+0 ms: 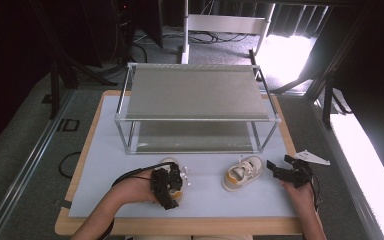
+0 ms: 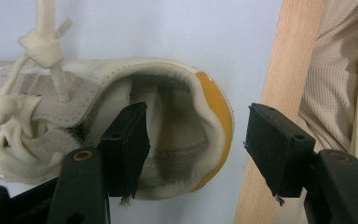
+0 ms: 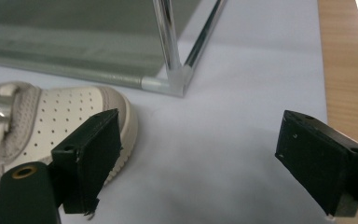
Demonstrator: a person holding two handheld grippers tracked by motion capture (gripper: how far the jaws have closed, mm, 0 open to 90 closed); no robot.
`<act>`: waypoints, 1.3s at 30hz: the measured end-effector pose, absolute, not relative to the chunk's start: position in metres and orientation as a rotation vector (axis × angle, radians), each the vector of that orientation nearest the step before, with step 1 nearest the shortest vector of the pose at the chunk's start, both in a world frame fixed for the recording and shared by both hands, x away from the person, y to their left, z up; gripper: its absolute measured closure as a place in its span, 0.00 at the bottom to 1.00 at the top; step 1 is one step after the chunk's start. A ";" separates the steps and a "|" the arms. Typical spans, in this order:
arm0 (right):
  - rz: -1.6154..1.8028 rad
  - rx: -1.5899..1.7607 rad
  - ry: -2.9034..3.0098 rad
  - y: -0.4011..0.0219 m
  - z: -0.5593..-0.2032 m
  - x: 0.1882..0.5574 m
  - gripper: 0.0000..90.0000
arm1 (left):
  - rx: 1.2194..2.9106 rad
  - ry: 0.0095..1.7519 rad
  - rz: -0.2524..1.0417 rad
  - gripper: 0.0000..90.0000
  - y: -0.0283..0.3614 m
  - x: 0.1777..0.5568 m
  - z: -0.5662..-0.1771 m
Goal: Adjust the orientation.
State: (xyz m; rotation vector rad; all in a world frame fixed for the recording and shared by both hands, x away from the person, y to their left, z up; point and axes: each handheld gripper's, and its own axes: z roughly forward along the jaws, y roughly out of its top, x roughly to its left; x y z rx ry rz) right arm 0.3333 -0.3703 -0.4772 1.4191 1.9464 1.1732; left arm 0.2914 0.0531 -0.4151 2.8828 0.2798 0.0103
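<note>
no readable brand or label on either shoe; only writing in sight is dark lettering like "id" on the floor (image 1: 68, 125) left of the table, too small to be sure of.

left gripper (image 1: 166, 186) is over the left shoe (image 1: 176, 176) at the near edge of the white mat (image 1: 105, 165), forearm coming in from the bottom left, gripper pointing down at the heel. in the left gripper view the fingers (image 2: 125, 147) are released: one sits inside the shoe's opening, the other outside past the orange heel tab (image 2: 216, 112), neither pressing the collar. knotted cream laces (image 2: 46, 49) lie to the left in that view. the table's wooden edge (image 2: 279, 116) and a beige sleeve (image 2: 340, 70) show beyond the heel.

right gripper (image 1: 279, 171) is held low, just right of the right shoe (image 1: 243, 173), hand at the near right. fingers (image 3: 91, 156) spread wide, nothing between them; the perforated toe of that shoe (image 3: 70, 119) is just beside one finger, touching or not i can't tell.

both shoes stand on the mat in front of the two-tier metal rack (image 1: 196, 95).
</note>
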 end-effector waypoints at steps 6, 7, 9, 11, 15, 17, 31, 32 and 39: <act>1.188 1.420 2.044 -0.364 -0.458 0.329 0.24 | 2.890 0.278 0.011 0.43 0.053 0.291 -0.415; 1.197 1.417 2.049 -0.363 -0.452 0.328 0.25 | 2.889 0.285 0.006 0.43 0.053 0.292 -0.415; 1.217 1.401 2.059 -0.359 -0.441 0.326 0.26 | 2.891 0.288 0.004 0.43 0.053 0.292 -0.415; 1.237 1.393 2.091 -0.354 -0.430 0.324 0.26 | 2.899 0.282 0.006 0.43 0.053 0.292 -0.415; 1.216 1.365 2.172 -0.341 -0.409 0.320 0.27 | 2.917 0.250 0.029 0.43 0.052 0.290 -0.416; 1.209 1.348 2.213 -0.334 -0.400 0.318 0.27 | 2.913 0.250 0.026 0.43 0.053 0.290 -0.416; 1.111 1.246 2.497 -0.277 -0.368 0.308 0.38 | 2.925 0.235 0.031 0.43 0.050 0.290 -0.417; 1.104 1.249 2.514 -0.273 -0.366 0.309 0.41 | 2.927 0.233 0.031 0.43 0.050 0.290 -0.417; 0.958 1.291 2.642 -0.244 -0.366 0.317 0.48 | 2.937 0.230 0.037 0.43 0.049 0.290 -0.417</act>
